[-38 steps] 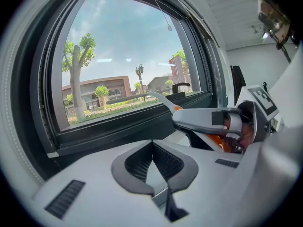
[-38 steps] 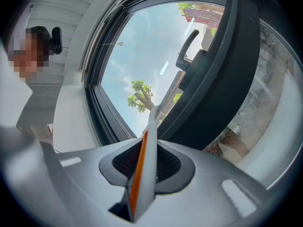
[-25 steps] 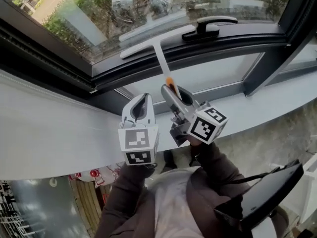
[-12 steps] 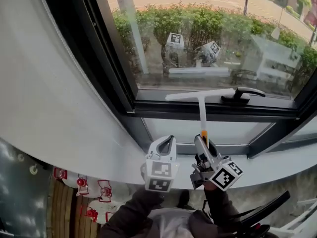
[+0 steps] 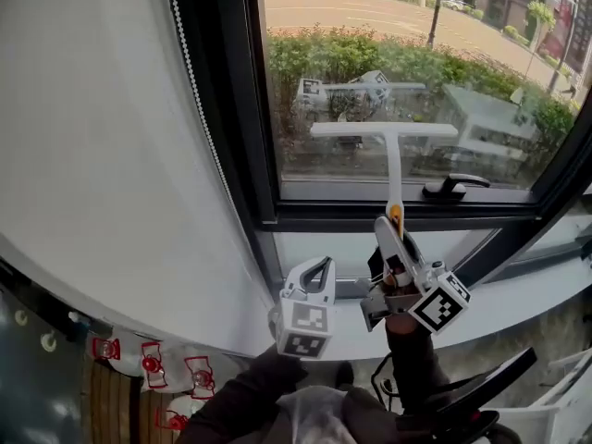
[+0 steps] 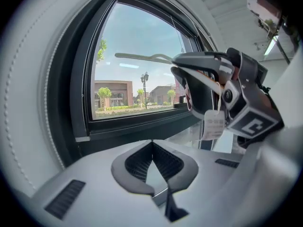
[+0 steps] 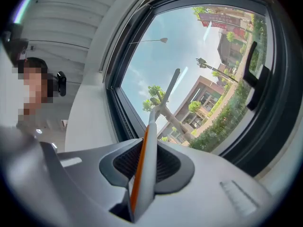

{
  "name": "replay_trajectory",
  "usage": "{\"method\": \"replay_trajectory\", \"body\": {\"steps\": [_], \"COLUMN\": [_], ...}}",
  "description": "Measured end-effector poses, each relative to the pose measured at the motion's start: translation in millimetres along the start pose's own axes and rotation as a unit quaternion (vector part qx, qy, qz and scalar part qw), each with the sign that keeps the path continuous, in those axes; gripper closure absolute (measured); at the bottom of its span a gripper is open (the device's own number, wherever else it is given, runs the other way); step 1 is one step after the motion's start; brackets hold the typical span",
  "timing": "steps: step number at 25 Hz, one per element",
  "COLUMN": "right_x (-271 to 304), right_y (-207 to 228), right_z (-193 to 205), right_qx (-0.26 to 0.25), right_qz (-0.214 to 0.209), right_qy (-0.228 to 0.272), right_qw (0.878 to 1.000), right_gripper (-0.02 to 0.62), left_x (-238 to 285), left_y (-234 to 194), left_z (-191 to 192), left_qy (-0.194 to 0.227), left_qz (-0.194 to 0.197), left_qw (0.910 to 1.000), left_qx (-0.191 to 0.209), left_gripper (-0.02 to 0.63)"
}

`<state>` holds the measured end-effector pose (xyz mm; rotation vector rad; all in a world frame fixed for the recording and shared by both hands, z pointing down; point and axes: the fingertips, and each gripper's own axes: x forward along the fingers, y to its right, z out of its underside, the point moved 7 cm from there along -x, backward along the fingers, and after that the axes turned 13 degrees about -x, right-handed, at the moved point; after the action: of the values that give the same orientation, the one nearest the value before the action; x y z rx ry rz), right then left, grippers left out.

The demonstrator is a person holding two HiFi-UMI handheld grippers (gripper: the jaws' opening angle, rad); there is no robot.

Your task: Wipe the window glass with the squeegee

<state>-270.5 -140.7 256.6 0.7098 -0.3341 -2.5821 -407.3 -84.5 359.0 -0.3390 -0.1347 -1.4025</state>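
Observation:
The white T-shaped squeegee [image 5: 386, 130] is upright, its blade lying level against the window glass [image 5: 462, 54] above the lower frame. My right gripper [image 5: 394, 234] is shut on its orange-striped handle [image 7: 146, 160], and the blade [image 7: 169, 90] stands ahead of the jaws. Lower and to the left, my left gripper [image 5: 316, 268] hangs below the sill, shut with nothing between its pads [image 6: 137, 162]. From the left gripper view the right gripper [image 6: 222, 93] is close on the right, and the squeegee blade [image 6: 142, 57] crosses the pane.
A black window handle [image 5: 455, 188] sits on the lower frame, right of the squeegee. The dark window frame [image 5: 227, 109] rises on the left, beside a white wall. A white sill [image 5: 527, 289] runs below. A dark chair part [image 5: 481, 387] lies at the bottom right.
My right gripper has raised the squeegee from the lower frame up onto the glass. The head view has swung upward, and the left gripper has shifted a little.

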Motion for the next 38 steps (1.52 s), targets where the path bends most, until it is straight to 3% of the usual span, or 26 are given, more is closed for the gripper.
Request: {"method": "replay_trajectory", "body": {"steps": [5, 14, 24, 38], "right_x": [29, 91, 128, 130], "right_y": [-23, -25, -15, -18], "right_z": [-29, -68, -56, -48], "right_qx": [-0.026, -0.025, -0.009, -0.028], "right_qz": [-0.03, -0.086, -0.099, -0.104], "right_qy": [0.033, 0.078, 0.071, 0.08], "right_qw": [0.999, 0.993, 0.992, 0.991], "right_gripper": [0.532, 0.532, 0.532, 0.537], "left_x": [-3, 11, 16, 17], "left_y": [-15, -11, -22, -22], "left_z": [1, -6, -17, -10], "left_qy": [0.0, 0.005, 0.017, 0.013], "left_qz": [0.004, -0.02, -0.048, -0.047], "left_qw": [1.0, 0.9997, 0.9986, 0.9987], "left_qx": [0.003, 0.015, 0.01, 0.017], "left_gripper": [0.604, 0.604, 0.604, 0.604]}}
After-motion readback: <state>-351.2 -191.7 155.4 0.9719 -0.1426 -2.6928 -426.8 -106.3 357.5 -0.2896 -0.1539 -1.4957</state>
